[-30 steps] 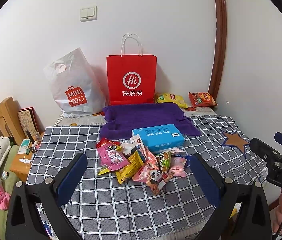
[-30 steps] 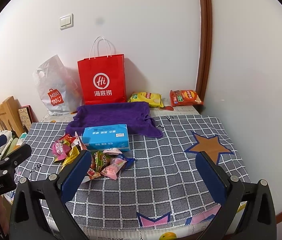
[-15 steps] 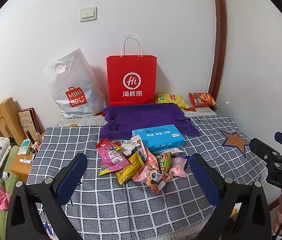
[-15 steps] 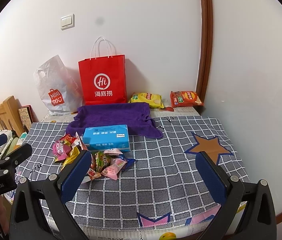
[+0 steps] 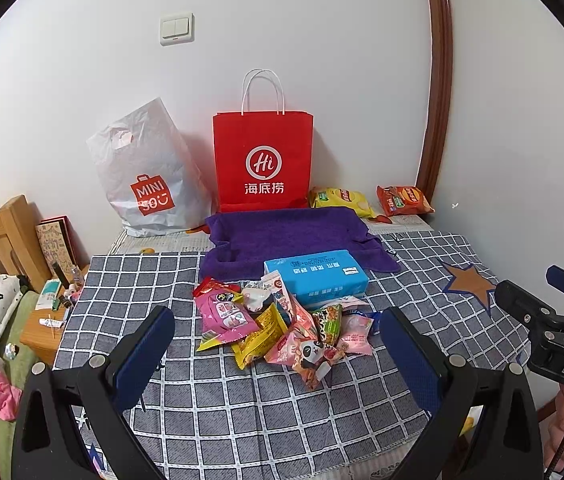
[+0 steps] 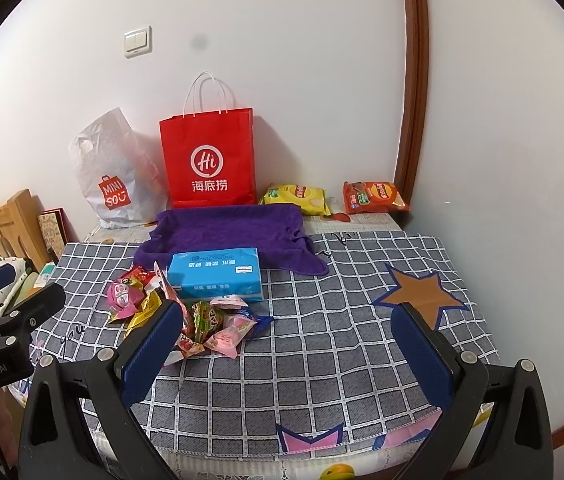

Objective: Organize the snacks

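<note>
1. The snack pile (image 5: 282, 324) lies loose and jumbled on the checked cloth of the worktop (image 5: 242, 412), just in front of the blue tissue pack (image 5: 315, 276) and touching its near side. A pink packet (image 5: 224, 314), a yellow packet (image 5: 260, 336) and a panda-print packet (image 5: 309, 356) overlap one another in it.
2. Judged from this, the sorting has not begun: nothing in the pile is lined up or gathered, and no snack is held.
3. A yellow chip bag (image 5: 339, 200) and an orange chip bag (image 5: 401, 200) lie apart from the pile at the far edge by the wall, beyond the purple towel (image 5: 289, 236). Whether they count as already placed cannot be told.
4. A red paper bag (image 5: 262, 160) and a white plastic bag (image 5: 146, 176) stand against the wall; either may be where the snacks go, but that is a guess.
5. The left hand-held gripper (image 5: 278, 360) hovers over the near part of the cloth, jaws wide and empty, with the pile between its fingers in the view.
6. The right hand-held gripper (image 6: 287, 356) is also wide and empty, aimed at bare cloth right of the pile.
7. Against the frames from a second ago, almost nothing differs: the pile and both jaw widths match. The right wrist view has drifted slightly, the red paper bag sitting a little further right in it.
</note>
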The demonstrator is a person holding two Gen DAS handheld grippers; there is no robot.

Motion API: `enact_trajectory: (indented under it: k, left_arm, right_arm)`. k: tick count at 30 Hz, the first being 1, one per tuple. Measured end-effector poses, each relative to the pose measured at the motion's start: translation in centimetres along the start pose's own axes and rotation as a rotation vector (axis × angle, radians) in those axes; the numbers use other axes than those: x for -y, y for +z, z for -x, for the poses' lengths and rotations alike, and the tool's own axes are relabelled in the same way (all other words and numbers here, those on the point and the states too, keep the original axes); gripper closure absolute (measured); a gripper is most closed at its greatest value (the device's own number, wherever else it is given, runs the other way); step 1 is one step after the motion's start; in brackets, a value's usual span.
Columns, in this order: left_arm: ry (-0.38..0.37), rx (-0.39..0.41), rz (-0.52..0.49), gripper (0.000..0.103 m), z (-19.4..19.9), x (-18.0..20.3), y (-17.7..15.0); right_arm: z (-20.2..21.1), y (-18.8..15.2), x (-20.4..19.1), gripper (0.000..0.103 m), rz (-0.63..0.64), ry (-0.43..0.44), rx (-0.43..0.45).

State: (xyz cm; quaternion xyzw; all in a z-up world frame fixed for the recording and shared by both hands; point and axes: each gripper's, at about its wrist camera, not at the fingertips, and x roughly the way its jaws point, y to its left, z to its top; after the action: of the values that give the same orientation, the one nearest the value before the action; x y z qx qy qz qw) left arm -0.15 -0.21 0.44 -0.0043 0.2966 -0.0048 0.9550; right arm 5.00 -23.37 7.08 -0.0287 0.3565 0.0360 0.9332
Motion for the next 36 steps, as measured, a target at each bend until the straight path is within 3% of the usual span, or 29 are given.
enact_trajectory:
  k: [22,29,36]
  left_arm:
    - [-0.004,0.012,-0.012,0.0,-0.2,-0.4,0.7]
    - [0.016,-0.036,0.004,0.0,-3.3,-1.7,0.6]
    - [0.054,-0.111,0.032,0.0,-7.5,-3.8,-0.5]
  right_arm:
    - [-0.8,0.7,-0.6,0.0,0.018,0.011,0.019]
    - [-4.0,0.4,-1.2,0.0,0.036,0.026,-0.023]
    - [-9.4,-1.5,-1.3,0.007,0.042,0.03,-0.127]
